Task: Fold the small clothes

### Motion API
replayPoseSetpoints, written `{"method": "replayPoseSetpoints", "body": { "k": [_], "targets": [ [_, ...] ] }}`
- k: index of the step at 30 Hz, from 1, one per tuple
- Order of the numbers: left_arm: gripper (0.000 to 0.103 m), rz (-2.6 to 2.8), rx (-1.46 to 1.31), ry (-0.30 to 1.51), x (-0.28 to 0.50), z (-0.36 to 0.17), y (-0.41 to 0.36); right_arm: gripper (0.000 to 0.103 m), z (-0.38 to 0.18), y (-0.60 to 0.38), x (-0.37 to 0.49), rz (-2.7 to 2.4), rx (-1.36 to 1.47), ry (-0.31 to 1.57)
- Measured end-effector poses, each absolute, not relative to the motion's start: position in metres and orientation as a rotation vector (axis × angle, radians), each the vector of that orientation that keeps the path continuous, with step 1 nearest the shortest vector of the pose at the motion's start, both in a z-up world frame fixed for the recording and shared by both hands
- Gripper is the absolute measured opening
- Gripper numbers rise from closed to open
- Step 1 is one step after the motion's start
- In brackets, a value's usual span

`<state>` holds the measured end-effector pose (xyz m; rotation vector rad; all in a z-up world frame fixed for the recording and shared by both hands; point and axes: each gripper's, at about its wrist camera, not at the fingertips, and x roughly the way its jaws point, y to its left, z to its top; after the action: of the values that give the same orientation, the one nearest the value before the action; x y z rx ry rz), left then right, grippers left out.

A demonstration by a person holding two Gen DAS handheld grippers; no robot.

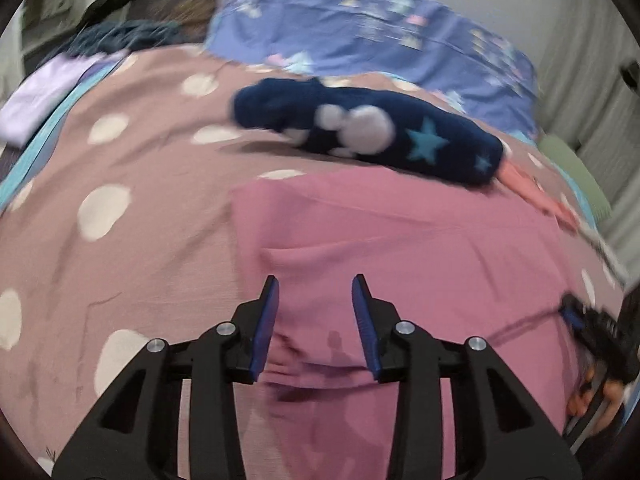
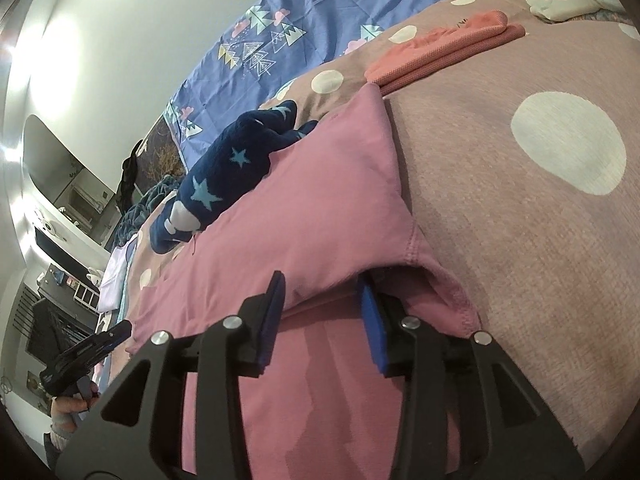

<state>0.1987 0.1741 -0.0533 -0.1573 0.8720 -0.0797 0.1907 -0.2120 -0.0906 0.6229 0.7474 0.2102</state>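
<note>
The pink garment [image 1: 380, 240] lies spread flat on the polka-dot bedspread [image 1: 120, 200], near its front edge. The left gripper [image 1: 315, 292] is above the garment's near part, fingers spread, nothing pinched between them. The right gripper [image 2: 322, 288] has its fingers parted at the garment's near hem corner; one finger [image 2: 370, 312] lies under the lifted hem, the pads not pressing on it.

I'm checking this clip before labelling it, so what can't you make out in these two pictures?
- Left wrist view: motion blur smears the pink garment, so its folds are unclear.
- Right wrist view: the right hand-held gripper hides the pink garment's hem beneath its fingers.
- Right wrist view: the left hand-held gripper is small at the edge; its opening is unreadable there.
</note>
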Motion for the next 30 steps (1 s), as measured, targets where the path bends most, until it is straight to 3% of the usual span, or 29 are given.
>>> {"method": "replayPoseSetpoints", "body": {
  "k": [1,3,4,11,14,15,17,24,25,26,30],
  "targets": [
    [0.051,-0.078,-0.117,0.892,0.200,-0.060,0.164,0.039,-0.090,-0.212,0.191,0.210,0.622,0.747],
    [0.054,-0.046,-0.044,0.959,0.206,-0.083,0.149,0.037,-0.090,-0.212,0.190,0.210,0.625,0.749],
    [0.057,-0.020,0.039,0.902,0.202,-0.089,0.139,0.036,-0.089,-0.212,0.187,0.201,0.616,0.755],
    [0.058,-0.006,0.086,0.867,0.197,-0.090,0.137,0.031,-0.078,-0.227,0.163,0.110,0.495,0.817],
    [0.058,0.008,0.117,0.863,0.198,-0.089,0.136,0.034,-0.057,-0.237,0.163,0.123,0.488,0.791],
    [0.058,0.014,0.129,0.862,0.197,-0.088,0.135,0.040,-0.048,-0.239,0.168,0.118,0.474,0.772],
    [0.058,0.015,0.129,0.862,0.197,-0.088,0.135,0.046,-0.034,-0.246,0.192,0.116,0.449,0.755],
    [0.059,0.016,0.130,0.862,0.199,-0.092,0.131,0.049,-0.064,-0.275,0.320,0.127,0.537,0.944],
    [0.059,0.016,0.130,0.861,0.199,-0.092,0.132,0.043,-0.068,-0.274,0.325,0.148,0.567,0.935],
    [0.059,0.014,0.127,0.861,0.199,-0.093,0.131,0.007,-0.069,-0.270,0.329,0.166,0.558,0.939],
    [0.059,0.009,0.114,0.861,0.199,-0.093,0.132,0.000,-0.066,-0.256,0.335,0.017,0.205,0.888]
  ]
}}
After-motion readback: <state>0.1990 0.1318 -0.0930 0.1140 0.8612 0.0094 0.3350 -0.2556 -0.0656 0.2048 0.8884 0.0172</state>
